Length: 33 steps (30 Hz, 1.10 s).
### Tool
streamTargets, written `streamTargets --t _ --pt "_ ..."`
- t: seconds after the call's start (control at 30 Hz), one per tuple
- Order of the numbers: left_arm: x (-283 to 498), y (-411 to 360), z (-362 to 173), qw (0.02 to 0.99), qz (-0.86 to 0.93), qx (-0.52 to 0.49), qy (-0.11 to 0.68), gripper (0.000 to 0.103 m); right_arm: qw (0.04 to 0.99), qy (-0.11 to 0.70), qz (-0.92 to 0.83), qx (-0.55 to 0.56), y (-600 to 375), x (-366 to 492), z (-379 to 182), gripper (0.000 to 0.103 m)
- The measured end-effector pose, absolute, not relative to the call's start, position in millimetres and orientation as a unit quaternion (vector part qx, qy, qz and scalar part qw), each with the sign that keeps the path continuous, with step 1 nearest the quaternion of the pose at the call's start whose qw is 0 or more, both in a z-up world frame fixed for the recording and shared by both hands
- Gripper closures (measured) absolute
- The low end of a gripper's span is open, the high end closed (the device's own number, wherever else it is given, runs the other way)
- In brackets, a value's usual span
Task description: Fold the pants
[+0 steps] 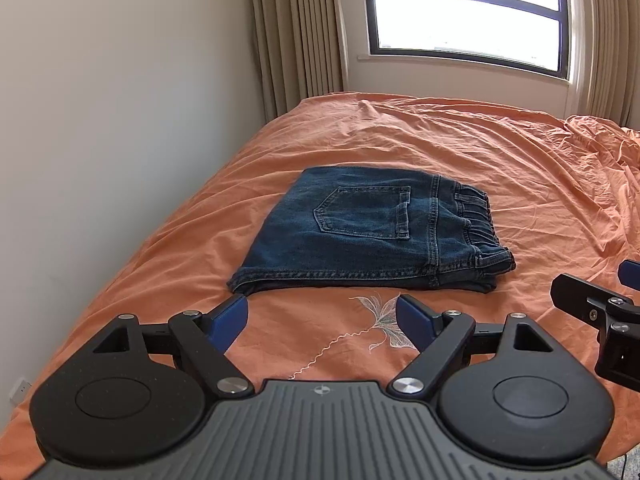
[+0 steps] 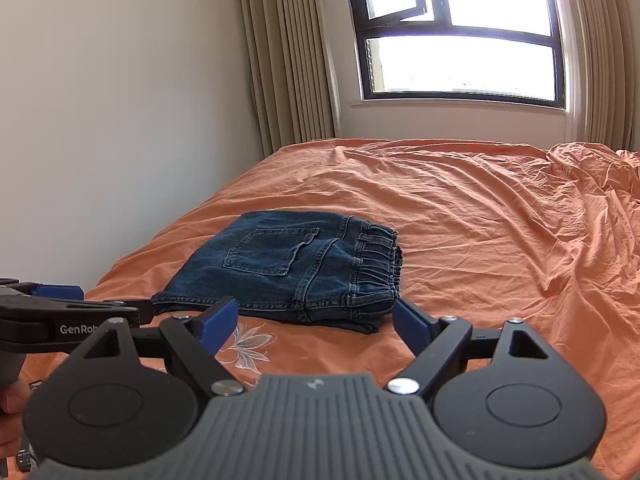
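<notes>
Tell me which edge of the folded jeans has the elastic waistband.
The right edge of the jeans: the gathered waistband with belt loops lies there. The left edge is a plain fold.

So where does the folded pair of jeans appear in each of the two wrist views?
Left wrist view: the folded jeans lie at picture centre on the orange bedsheet, beyond the open left gripper.
Right wrist view: left of centre, just beyond the open right gripper.
Shared landmark: the embroidered flower on the sheet, before the jeans' near edge.

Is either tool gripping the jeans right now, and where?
Neither. The left tool and right tool are both open and empty, short of the folded jeans on the bed.
</notes>
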<state>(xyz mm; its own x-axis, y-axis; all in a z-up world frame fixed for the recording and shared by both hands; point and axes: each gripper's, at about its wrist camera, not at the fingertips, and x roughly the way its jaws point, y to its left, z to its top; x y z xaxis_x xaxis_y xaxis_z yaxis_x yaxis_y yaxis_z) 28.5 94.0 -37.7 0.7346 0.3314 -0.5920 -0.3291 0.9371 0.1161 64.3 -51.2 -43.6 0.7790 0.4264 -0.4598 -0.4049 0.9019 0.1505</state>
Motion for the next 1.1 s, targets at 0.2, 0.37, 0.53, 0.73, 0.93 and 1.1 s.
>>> streamTargets --t 0.2,0.37,0.53,0.73,0.93,1.1 --pt "29.7 94.9 -37.8 0.931 0.174 0.001 0.321 0.005 0.943 0.248 0.220 0.023 -52.1 63.7 -42.3 0.022" --pt "29.9 94.8 -37.8 0.931 0.174 0.001 0.320 0.005 0.944 0.246 0.220 0.023 -51.7 62.9 -40.8 0.022" --pt "29.6 94.0 -37.5 0.931 0.174 0.002 0.321 0.005 0.944 0.245 0.221 0.021 -51.2 61.9 -40.0 0.022" --pt "29.8 92.8 -36.9 0.931 0.175 0.004 0.321 0.005 0.944 0.243 0.222 0.021 -51.2 60.3 -39.2 0.022" --pt "29.4 92.0 -36.2 0.931 0.175 0.002 0.320 0.005 0.945 0.241 0.222 0.020 -51.3 59.2 -38.1 0.022" --pt "28.8 91.4 -36.0 0.932 0.174 0.001 0.319 0.005 0.945 0.240 0.223 0.019 -51.2 58.2 -37.8 0.022"
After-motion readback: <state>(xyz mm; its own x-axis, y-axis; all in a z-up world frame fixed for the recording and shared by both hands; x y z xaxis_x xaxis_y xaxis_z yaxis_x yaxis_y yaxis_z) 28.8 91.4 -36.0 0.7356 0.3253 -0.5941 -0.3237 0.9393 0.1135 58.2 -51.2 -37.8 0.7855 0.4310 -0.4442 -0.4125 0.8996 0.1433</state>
